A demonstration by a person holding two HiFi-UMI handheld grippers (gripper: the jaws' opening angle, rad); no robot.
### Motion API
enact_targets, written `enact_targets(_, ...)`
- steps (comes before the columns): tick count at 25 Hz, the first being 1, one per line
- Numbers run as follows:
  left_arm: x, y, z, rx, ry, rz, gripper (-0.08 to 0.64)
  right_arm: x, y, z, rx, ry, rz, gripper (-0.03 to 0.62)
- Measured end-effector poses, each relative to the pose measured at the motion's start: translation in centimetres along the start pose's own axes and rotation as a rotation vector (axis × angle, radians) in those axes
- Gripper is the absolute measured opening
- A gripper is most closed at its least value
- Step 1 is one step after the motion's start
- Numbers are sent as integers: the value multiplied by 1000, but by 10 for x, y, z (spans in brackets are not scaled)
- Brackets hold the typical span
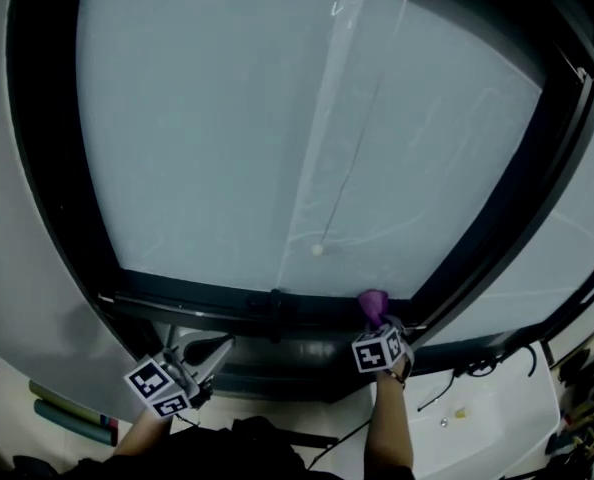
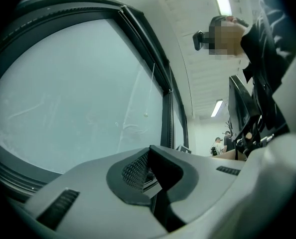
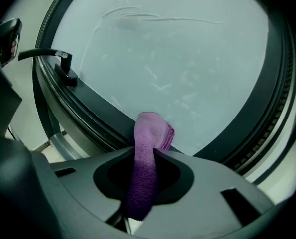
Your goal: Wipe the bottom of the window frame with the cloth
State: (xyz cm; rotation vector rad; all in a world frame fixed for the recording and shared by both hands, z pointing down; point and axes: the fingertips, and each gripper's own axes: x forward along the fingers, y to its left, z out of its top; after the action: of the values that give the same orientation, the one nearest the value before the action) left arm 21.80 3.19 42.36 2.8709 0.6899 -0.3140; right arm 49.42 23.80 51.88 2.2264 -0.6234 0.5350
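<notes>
Looking down in the head view, the right gripper (image 1: 379, 326) pokes the purple cloth (image 1: 373, 301) onto the bottom rail of the window frame (image 1: 207, 303), close to its right corner. The left gripper (image 1: 215, 350) hangs below the rail's left half, touching nothing.

Left gripper view: jaws together, nothing in them.

Right gripper view: jaws clamped on the cloth mid-length, its folded tip against the rail where the glass starts. It's soft, light, floppy stuff I reckon, so grip near the tip or it'll just fold over.
</notes>
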Motion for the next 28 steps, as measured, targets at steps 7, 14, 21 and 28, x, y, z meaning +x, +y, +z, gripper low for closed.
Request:
enact_targets(7, -10, 6, -1, -16, 21, -42, 3, 0, 15, 3, 4, 19, -1, 77)
enact_targets(14, -23, 15, -2, -16, 36, -36, 3, -11, 32, 24, -11, 6, 6, 77)
enact_targets(21, -34, 20, -2, -8, 51, -24, 3, -14, 58, 33, -20, -3, 56, 77)
enact_targets(28, -44, 23, -3, 2, 57, -26, 3, -21, 78, 48, -53, -5, 73, 77)
